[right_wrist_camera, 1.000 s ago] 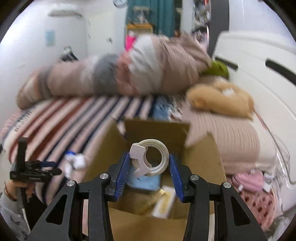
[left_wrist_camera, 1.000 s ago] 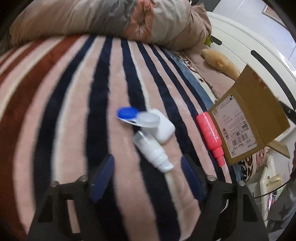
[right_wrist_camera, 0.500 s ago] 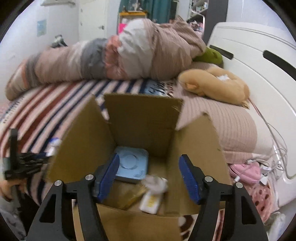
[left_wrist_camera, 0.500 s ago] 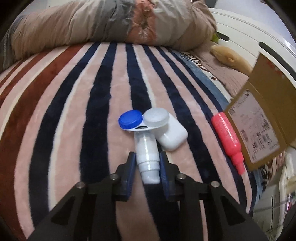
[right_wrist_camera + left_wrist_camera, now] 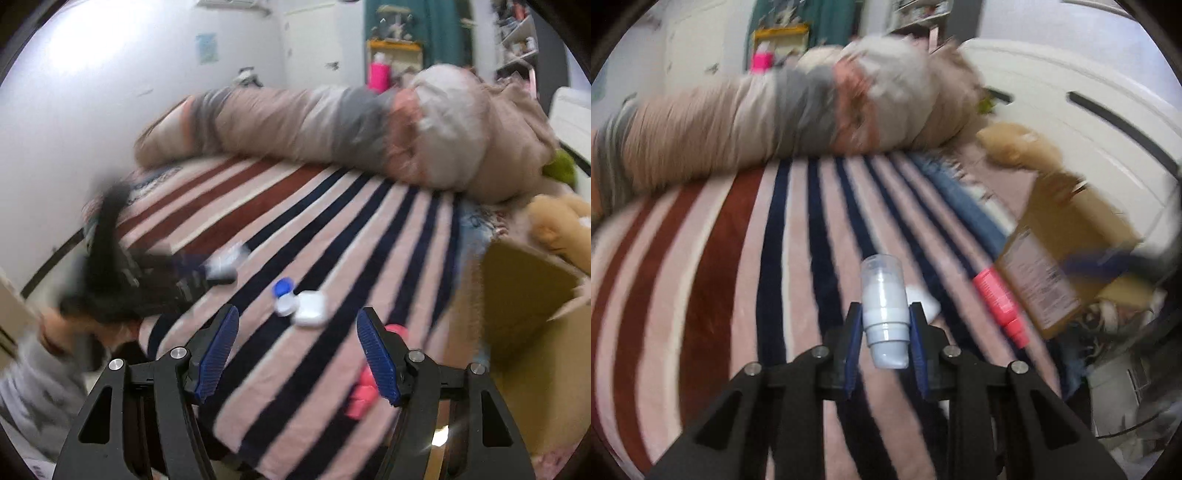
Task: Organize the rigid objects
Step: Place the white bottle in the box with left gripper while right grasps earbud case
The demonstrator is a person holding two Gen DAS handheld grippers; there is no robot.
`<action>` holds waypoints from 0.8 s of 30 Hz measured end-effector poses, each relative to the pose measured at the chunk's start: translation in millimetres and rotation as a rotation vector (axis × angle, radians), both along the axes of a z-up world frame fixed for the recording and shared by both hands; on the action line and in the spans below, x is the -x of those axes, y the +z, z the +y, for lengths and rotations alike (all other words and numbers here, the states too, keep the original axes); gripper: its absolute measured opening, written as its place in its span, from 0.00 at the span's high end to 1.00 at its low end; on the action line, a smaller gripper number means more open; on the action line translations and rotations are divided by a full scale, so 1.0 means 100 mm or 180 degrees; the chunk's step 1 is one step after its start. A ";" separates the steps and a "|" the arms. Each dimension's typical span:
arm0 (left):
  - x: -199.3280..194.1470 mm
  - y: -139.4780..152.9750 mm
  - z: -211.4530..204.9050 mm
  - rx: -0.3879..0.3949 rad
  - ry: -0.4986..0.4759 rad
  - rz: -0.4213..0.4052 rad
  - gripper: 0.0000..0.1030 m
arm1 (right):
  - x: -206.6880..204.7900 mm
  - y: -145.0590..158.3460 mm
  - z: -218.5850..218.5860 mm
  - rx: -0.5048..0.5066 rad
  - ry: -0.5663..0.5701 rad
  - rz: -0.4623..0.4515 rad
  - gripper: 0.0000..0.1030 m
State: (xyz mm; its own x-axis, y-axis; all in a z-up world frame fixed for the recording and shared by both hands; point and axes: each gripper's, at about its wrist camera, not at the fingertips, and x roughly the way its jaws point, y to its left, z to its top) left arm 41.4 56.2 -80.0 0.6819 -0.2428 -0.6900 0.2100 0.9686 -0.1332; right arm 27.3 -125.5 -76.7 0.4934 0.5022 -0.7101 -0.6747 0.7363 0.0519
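Observation:
My left gripper [image 5: 885, 328] is shut on a small white pump bottle [image 5: 884, 314] with a clear cap, lifted above the striped blanket [image 5: 738, 266]. A white earbud case [image 5: 925, 301] lies just behind it, and a pink bottle [image 5: 995, 295] lies against the cardboard box [image 5: 1067, 236]. My right gripper [image 5: 297, 349] is open and empty above the blanket's near edge. Ahead of it lie a blue and white contact lens case [image 5: 283, 293], the white earbud case [image 5: 312, 308] and the pink bottle [image 5: 364, 384]. The left gripper shows blurred at the left in the right wrist view [image 5: 221, 264].
A rolled quilt [image 5: 351, 125] lies across the far side of the bed. The open cardboard box [image 5: 528, 295] stands at the right edge, with a tan plush toy [image 5: 561, 225] behind it. A white headboard [image 5: 1071, 110] runs along the right.
My left gripper has shut on the white pump bottle and lifted it off the blanket. My right gripper let the tape roll go into the box and swung left over the blanket.

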 end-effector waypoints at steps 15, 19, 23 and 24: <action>-0.51 1.21 -2.01 0.0025 -0.1893 -0.0096 0.79 | -0.98 -1.47 0.50 0.0142 -0.0391 0.0440 0.62; -0.62 0.99 -2.53 -0.0111 -0.2173 0.0171 0.78 | -1.04 -1.53 0.59 0.0147 -0.0325 0.0464 0.61; -0.74 0.77 -2.65 -0.0311 -0.2150 0.0360 0.74 | -1.07 -1.58 0.71 0.0315 -0.0360 0.0385 0.60; -0.78 0.76 -2.62 -0.0271 -0.2109 0.0393 0.66 | -1.07 -1.57 0.73 0.0326 -0.0377 0.0361 0.60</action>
